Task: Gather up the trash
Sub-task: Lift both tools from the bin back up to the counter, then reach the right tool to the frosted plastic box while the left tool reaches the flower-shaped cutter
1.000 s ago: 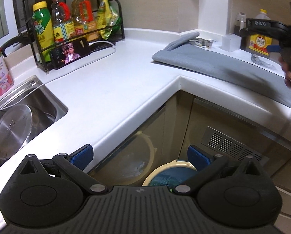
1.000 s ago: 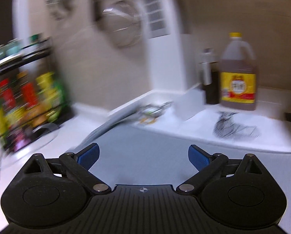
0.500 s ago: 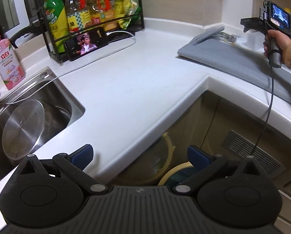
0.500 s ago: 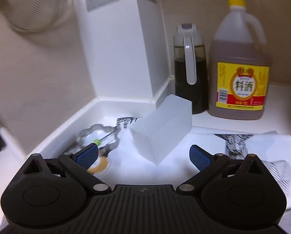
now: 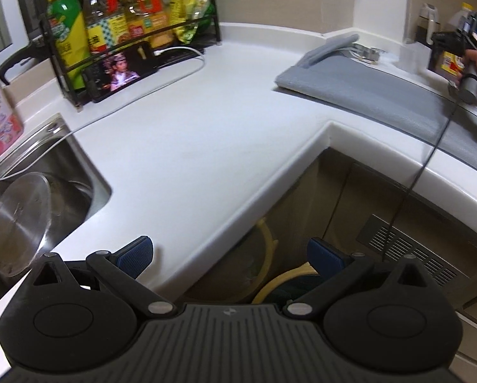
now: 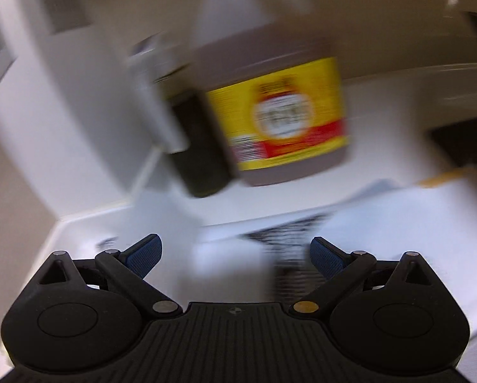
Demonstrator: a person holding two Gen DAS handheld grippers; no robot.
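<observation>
2 grippers are both gaping, grasping nothing: left gripper [image 5: 229,252] hovering over the countertop [image 5: 206,127] edge, right gripper [image 6: 235,252] facing a blurred yellow-labelled jug [image 6: 270,95].

White counter [image 5: 206,134], grey mat [image 5: 375,95], bottle rack [image 5: 126,32]

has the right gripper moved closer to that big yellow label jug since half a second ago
Yes. In the right wrist view the jug now looms much larger and higher above the right gripper, so it moved toward the jug.

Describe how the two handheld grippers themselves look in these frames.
Both the left gripper and right gripper have black ribbed bodies, round side housings, silver pivot pins and blue textured fingertip pads. A black cable hangs from the right one's handle.
</observation>
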